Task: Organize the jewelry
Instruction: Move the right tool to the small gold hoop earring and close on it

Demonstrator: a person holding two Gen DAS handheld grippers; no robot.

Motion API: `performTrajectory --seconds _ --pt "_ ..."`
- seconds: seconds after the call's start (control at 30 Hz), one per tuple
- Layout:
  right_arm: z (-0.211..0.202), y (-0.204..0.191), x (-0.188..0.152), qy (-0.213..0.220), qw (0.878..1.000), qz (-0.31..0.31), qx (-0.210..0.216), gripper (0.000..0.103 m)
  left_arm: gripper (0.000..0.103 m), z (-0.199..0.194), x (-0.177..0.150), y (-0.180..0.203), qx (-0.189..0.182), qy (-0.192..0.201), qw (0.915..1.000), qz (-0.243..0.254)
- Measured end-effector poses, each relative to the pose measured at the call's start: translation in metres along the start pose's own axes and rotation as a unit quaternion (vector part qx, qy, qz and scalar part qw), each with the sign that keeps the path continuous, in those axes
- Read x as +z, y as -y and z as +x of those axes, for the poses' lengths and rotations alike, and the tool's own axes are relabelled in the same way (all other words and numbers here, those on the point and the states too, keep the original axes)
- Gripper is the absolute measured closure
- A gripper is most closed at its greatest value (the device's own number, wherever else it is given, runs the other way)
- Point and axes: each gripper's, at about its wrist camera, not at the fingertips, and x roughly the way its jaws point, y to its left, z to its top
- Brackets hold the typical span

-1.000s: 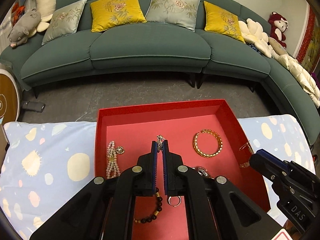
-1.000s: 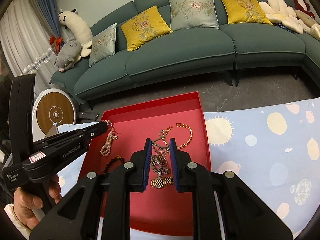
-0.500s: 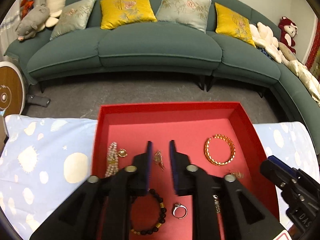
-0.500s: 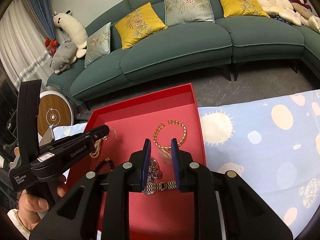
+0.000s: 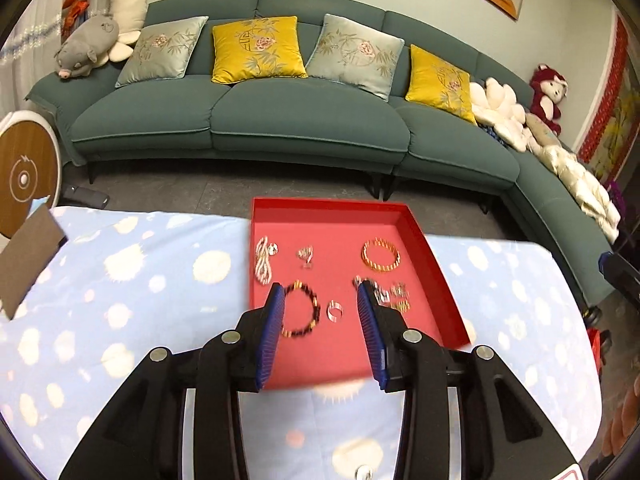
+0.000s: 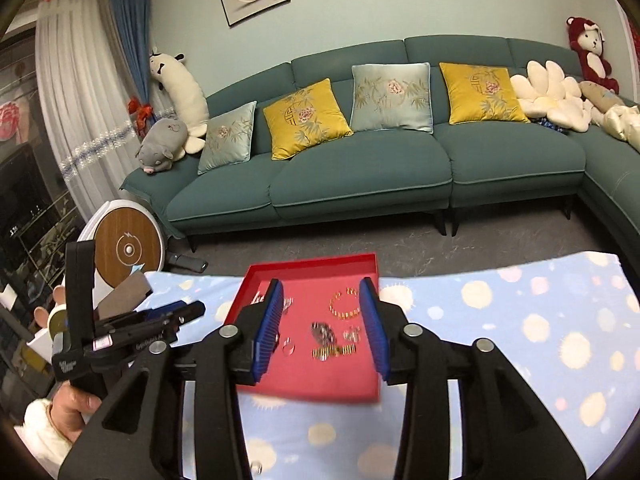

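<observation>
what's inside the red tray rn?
Red tray: pearl strand, gold bangle, dark bead bracelet, ring, small charm. The watch pile is partly hidden behind a finger.

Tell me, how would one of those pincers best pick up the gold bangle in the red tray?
Probably from straight above, pinching one side of the gold bangle across its band. It lies flat in the red tray, apart from the other jewelry, so one finger can drop inside the ring and one outside.
</observation>
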Motion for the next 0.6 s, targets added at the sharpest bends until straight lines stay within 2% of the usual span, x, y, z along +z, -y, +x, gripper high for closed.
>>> performTrajectory --seconds 0.1,0.13,0.2,0.23,0.37,0.43,0.6 --pt "-0.032 -0.005 -0.034 -0.013 0.999 -0.029 -0.028 0.062 0.066 -0.022 -0.025 0.01 0.002 -0.002 0.9998 0.018" --pt "-0.04 -0.003 -0.05 -0.02 0.999 -0.028 -0.035 0.062 0.061 -0.026 -0.035 0.012 0.0 -0.01 0.9997 0.021" --pt "-0.052 0.005 -0.076 -0.041 0.999 -0.001 -0.034 0.062 0.053 -0.034 -0.06 0.014 -0.002 -0.025 0.9994 0.023" --pt "-0.054 0.01 -0.091 -0.054 0.998 0.017 -0.032 0.062 0.053 -0.037 -0.072 0.014 -0.002 -0.029 0.9994 0.02" --pt "-0.054 0.025 -0.155 -0.1 0.992 0.057 -0.054 0.062 0.053 -0.046 -0.115 0.016 0.006 -0.043 0.9989 0.017" --pt "-0.049 0.031 -0.186 -0.127 0.988 0.074 -0.057 0.062 0.053 -0.048 -0.13 0.017 -0.002 -0.055 0.9984 0.012" --pt "-0.032 0.034 -0.233 -0.162 0.982 0.067 -0.072 0.062 0.053 -0.046 -0.159 0.015 -0.002 -0.066 0.9978 -0.001"
